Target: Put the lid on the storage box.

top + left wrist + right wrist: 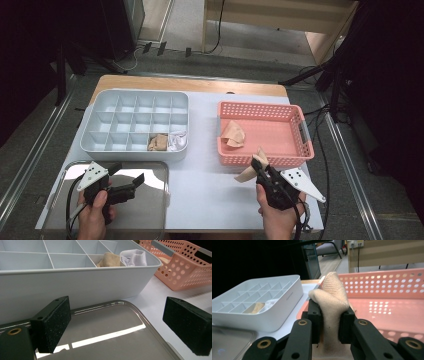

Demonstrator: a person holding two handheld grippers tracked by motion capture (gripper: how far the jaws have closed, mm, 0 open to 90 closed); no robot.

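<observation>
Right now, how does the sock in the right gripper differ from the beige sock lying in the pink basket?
The held sock is pinched upright between the right gripper's jaws, near the basket's front wall; the basket sock lies loose and flat on the floor of the pink basket. The held one is bunched and folded over; the other is spread out. Both look beige and knitted.
</observation>
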